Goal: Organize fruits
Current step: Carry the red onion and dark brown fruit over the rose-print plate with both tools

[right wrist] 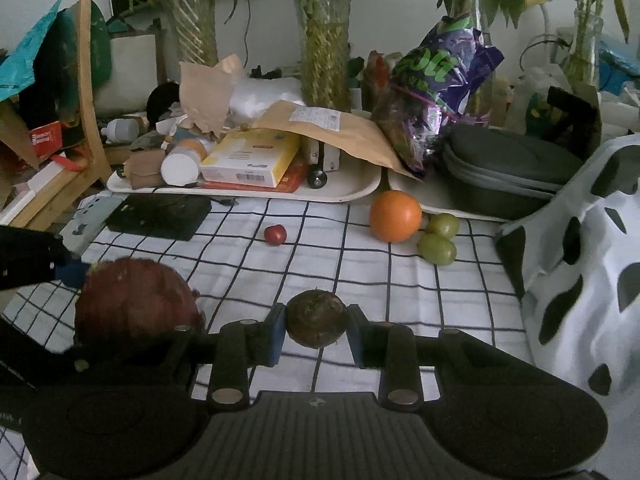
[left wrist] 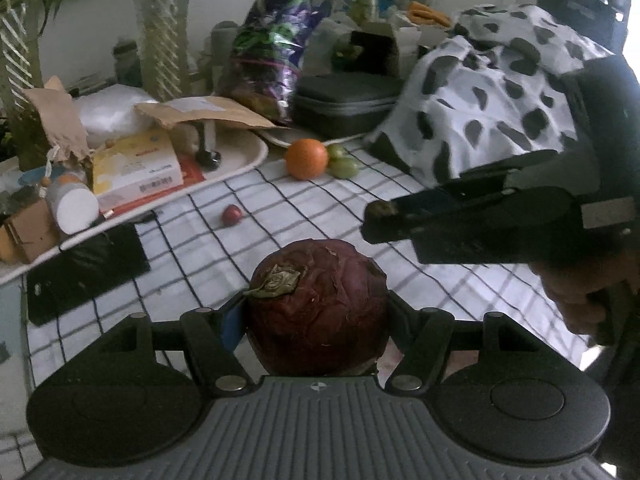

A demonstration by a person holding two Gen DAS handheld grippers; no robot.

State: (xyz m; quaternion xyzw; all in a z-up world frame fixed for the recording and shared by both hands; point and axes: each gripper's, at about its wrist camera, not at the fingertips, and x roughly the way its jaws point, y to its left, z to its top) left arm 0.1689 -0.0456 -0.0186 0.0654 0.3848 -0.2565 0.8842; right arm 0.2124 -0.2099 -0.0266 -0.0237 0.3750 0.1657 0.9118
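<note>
A checked cloth [right wrist: 320, 248] fills the middle of both views, with a spotted cloth [right wrist: 580, 280] heaped at the right edge. Across the top runs clutter – trays [right wrist: 352, 194] with a yellow box [right wrist: 248, 162], a brown envelope [right wrist: 328, 128], a purple bag [right wrist: 432, 88], a grey case [right wrist: 508, 168] and plants in vases [right wrist: 324, 60].

Low in the left view's centre, the left gripper [left wrist: 316, 316] is clamped on a big wrinkled dark-red fruit [left wrist: 318, 304], its dry stem leaf facing the camera. The same fruit shows at lower left in the right view [right wrist: 136, 300].

At bottom centre of the right view, the right gripper [right wrist: 317, 326] – jaws narrow – pinches a small brown fruit [right wrist: 317, 324] above the cloth.

Beyond, near the trays at upper centre, an orange [right wrist: 395, 216] touches two green fruits [right wrist: 438, 240]; a small red fruit [right wrist: 275, 234] lies alone to their left.
</note>
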